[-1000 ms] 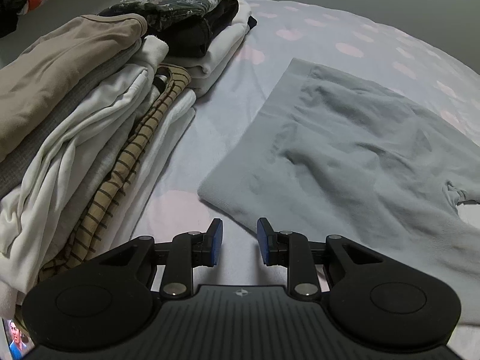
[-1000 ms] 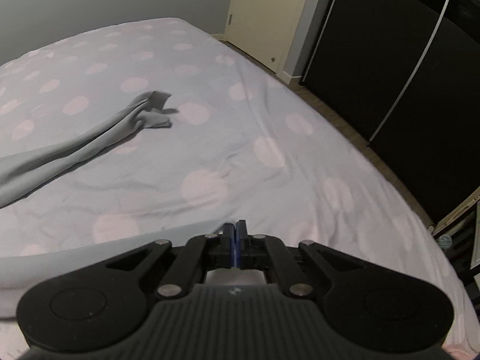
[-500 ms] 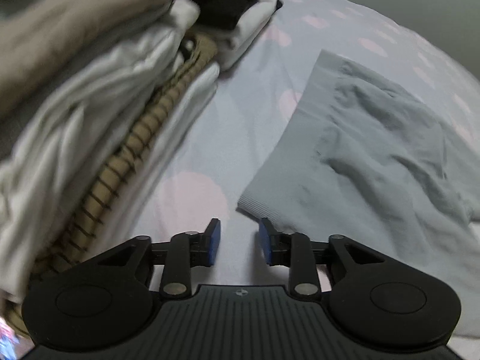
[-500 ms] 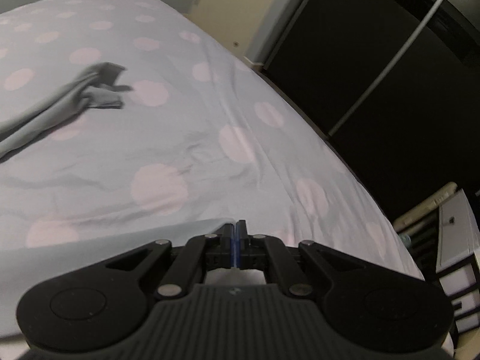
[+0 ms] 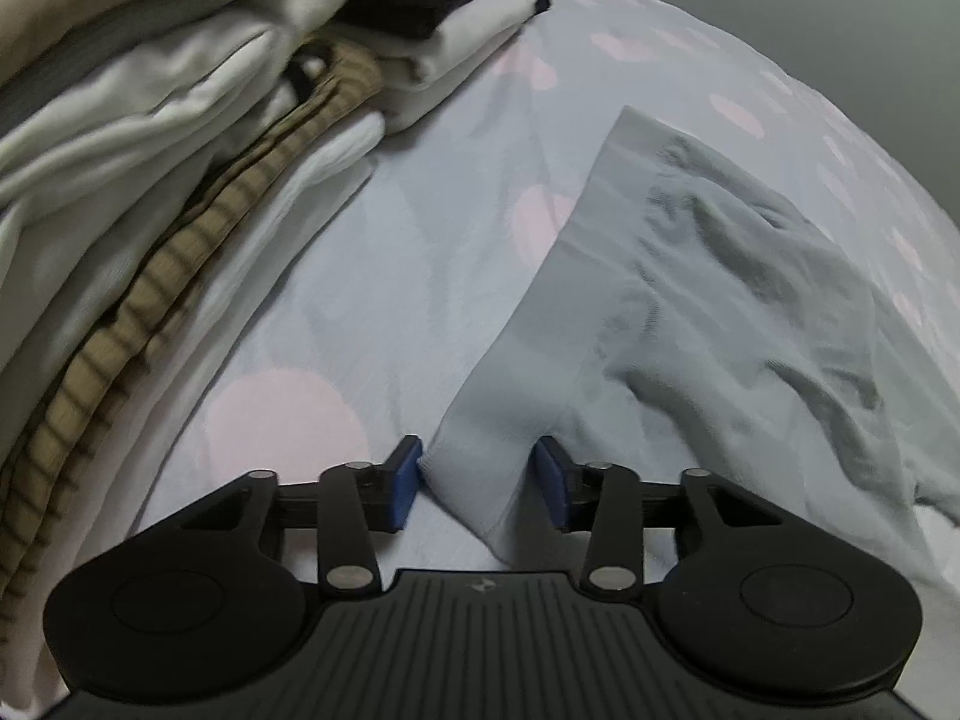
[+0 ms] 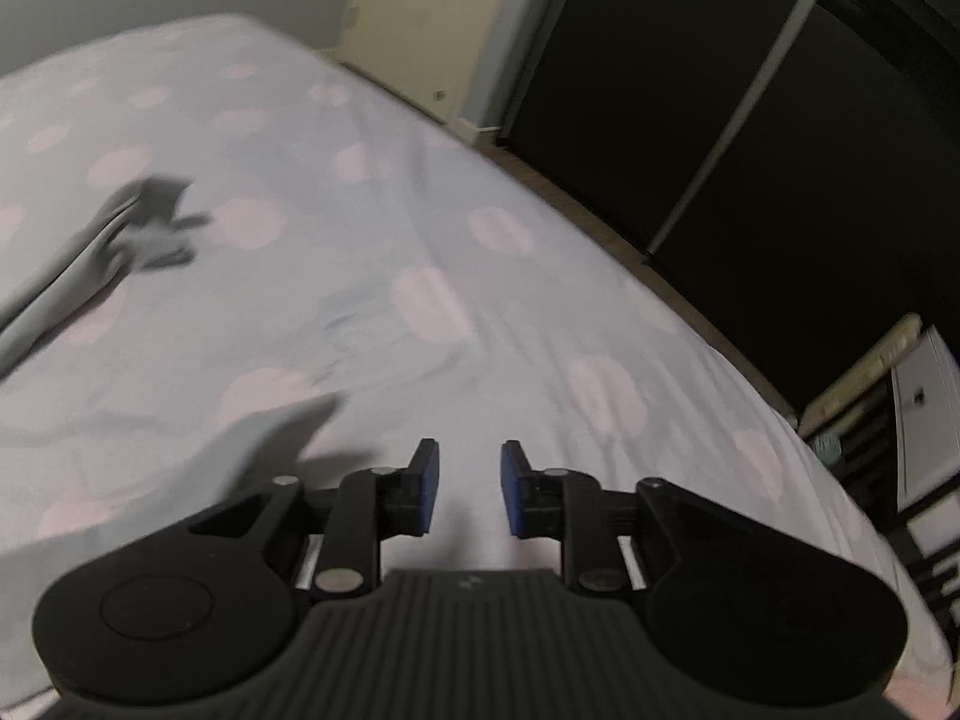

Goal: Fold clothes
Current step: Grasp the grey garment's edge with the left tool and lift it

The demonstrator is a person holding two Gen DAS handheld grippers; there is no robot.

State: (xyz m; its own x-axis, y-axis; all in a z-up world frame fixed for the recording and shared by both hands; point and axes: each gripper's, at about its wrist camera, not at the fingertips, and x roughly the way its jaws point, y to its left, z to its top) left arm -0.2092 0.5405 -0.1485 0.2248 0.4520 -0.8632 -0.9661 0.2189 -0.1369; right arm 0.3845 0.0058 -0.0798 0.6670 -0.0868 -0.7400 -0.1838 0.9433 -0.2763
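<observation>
A light grey garment (image 5: 690,312) lies crumpled on the spotted bedsheet (image 5: 384,276). My left gripper (image 5: 478,480) is open just above the sheet, and the garment's near corner sits between its blue pads without being pinched. In the right wrist view the garment's far end (image 6: 138,222) lies on the sheet at the left, and a blurred grey flap (image 6: 264,444) lies just left of the fingers. My right gripper (image 6: 470,486) is low over the bare sheet; its jaws are opening and nothing is between them.
A tall stack of folded clothes (image 5: 180,138), white, beige and striped, fills the left of the left wrist view. The bed's edge runs diagonally past dark sliding wardrobe doors (image 6: 750,120), a cream door (image 6: 420,30) and a white drawer unit (image 6: 924,414).
My left gripper has dropped and moved in on the garment's near corner, which now lies between its jaws. My right gripper was shut and has opened while sinking toward the sheet.
</observation>
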